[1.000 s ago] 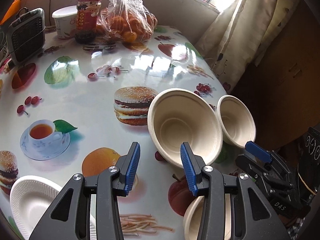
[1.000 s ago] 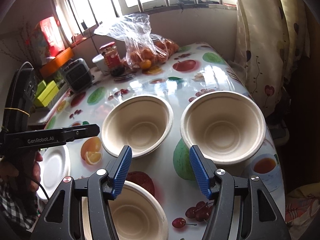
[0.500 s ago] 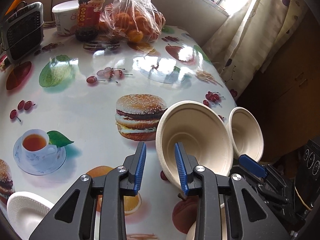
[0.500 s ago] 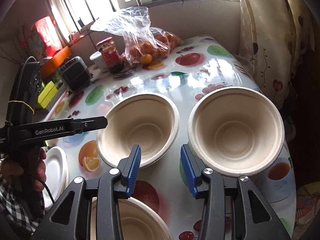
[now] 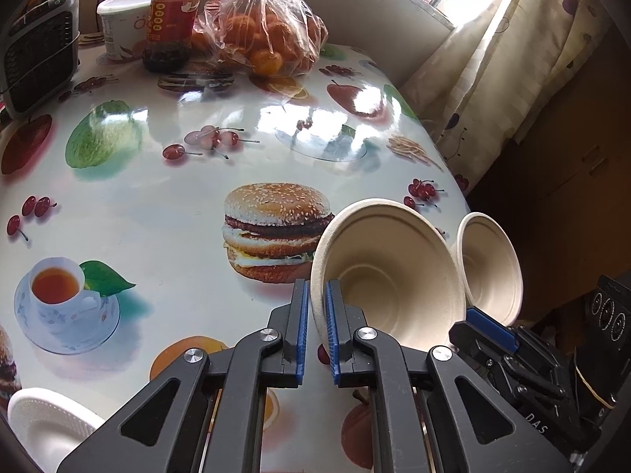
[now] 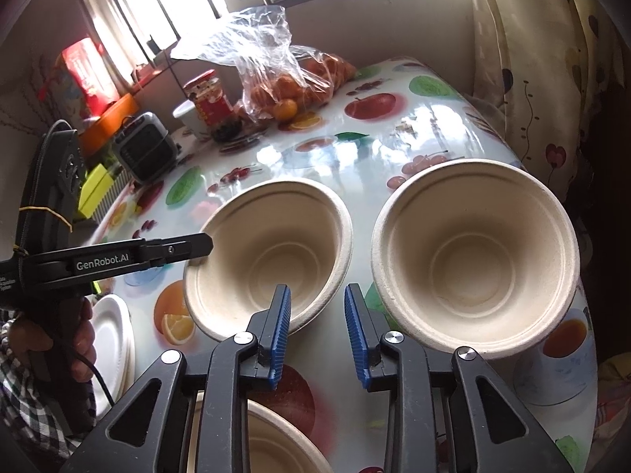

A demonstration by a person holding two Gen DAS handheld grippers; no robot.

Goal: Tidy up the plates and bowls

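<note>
White plates sit stacked at the left edge of a desk covered in a glossy cloth printed with fruit, burgers and teacups. Beside them, the left hand-held gripper has its blue pads pressed together on the near rim of a beige pulp bowl, one pad outside the wall and one inside; seen from the right wrist, its black finger meets that same bowl's left rim. The bowl sits toward the middle of the desk's near side. To its right, a second beige bowl rests close to the right edge, apart from the first, with printed cloth showing between them. The right hand-held gripper hovers over that strip with its fingers spread apart and nothing between them. Beneath it, at the near edge, the rim of a third bowl shows. Along the far edge stand a small grey heater, a white tub, a red-labelled jar and a clear bag of oranges.
</note>
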